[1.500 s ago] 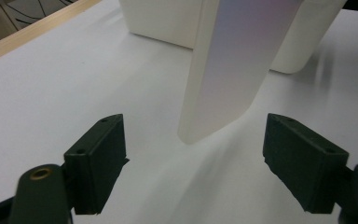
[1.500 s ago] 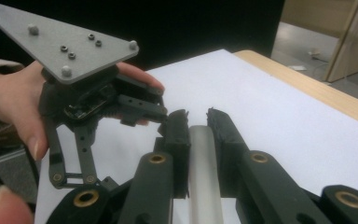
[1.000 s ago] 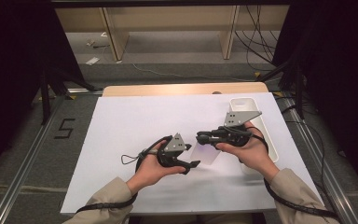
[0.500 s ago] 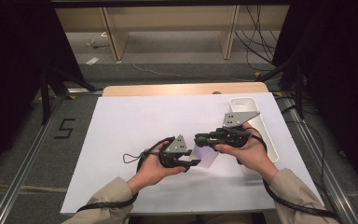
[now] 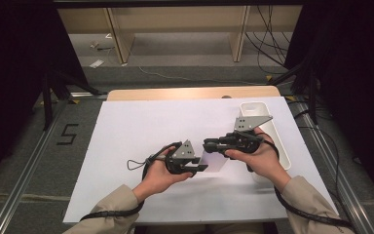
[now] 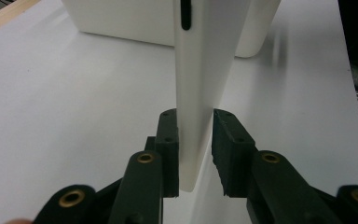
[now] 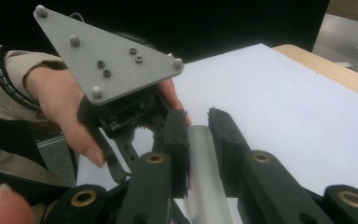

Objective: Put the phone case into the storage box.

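Above a table (image 5: 126,146) covered in white sheeting, a person holds a flat, white, translucent plastic case (image 5: 213,162) in the air between two handheld grippers. The right gripper (image 5: 208,145) has its fingers clamped on the case's rounded edge. The left gripper (image 5: 202,167) has just been closing on the opposite end; in the left gripper view its fingers (image 6: 168,149) stand narrow, one against the case (image 6: 200,88), the other with a sliver of daylight beside it. The step in hand appears to be a handover or a two-handed grip. The next move likely calls for the left fingers to seat fully before the right lets go. A white oblong plastic tray (image 5: 276,141) sits at the table's right edge. Beyond lie a grey floor, wooden shelving legs and loose cables.
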A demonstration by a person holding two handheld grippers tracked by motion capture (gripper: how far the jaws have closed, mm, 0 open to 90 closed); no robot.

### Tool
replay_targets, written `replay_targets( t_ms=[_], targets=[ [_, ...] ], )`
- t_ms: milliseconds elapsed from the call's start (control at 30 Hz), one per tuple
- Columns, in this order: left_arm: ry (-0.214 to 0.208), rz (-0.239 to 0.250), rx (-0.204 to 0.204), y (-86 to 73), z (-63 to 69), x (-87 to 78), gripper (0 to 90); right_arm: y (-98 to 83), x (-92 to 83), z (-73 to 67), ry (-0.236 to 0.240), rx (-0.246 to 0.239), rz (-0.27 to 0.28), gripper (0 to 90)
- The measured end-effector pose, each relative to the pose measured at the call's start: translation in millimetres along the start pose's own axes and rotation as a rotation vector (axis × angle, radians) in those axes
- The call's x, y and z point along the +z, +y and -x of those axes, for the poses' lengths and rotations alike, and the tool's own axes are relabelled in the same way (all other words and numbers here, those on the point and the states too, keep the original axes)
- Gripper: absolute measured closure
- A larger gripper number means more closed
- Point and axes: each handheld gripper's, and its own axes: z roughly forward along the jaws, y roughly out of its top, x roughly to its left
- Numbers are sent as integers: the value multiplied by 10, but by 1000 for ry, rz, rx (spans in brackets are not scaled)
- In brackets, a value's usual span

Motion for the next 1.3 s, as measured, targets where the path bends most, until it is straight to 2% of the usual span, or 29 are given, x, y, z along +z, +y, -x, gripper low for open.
replay_targets(
  t_ms=[233, 600, 700, 867, 900, 967, 1000, 1067, 1167, 1300],
  targets=[
    [-3, -21, 2, 6, 1, -10, 737, -5, 12, -1, 4, -1, -7, 785],
    [-6, -26, 12, 7, -5, -19, 745, -13, 11, 12, 10, -5, 2, 770],
    [-14, -26, 11, 6, -11, -23, 748, -17, 15, 17, 7, -19, 6, 755],
    [-16, -23, 30, 4, -9, -37, 787, -17, 11, 25, -3, -31, 12, 616],
    [-13, -23, 34, 1, -7, -41, 801, -18, 13, 26, -4, -36, 12, 562],
    [-14, -18, 29, 6, -1, -44, 809, -19, 14, 27, -12, -42, 21, 536],
    [-10, -16, 27, 10, 1, -47, 809, -23, 20, 24, -21, -43, 35, 488],
    [1, -14, 21, 10, -7, -51, 810, -26, 25, 21, -76, -43, 57, 398],
    [36, -9, -9, -7, -32, -57, 810, -23, 8, 31, -93, -15, 119, 331],
    [73, -1, -45, -18, -68, -72, 809, -15, -37, 47, -129, 17, 161, 282]
  ],
)
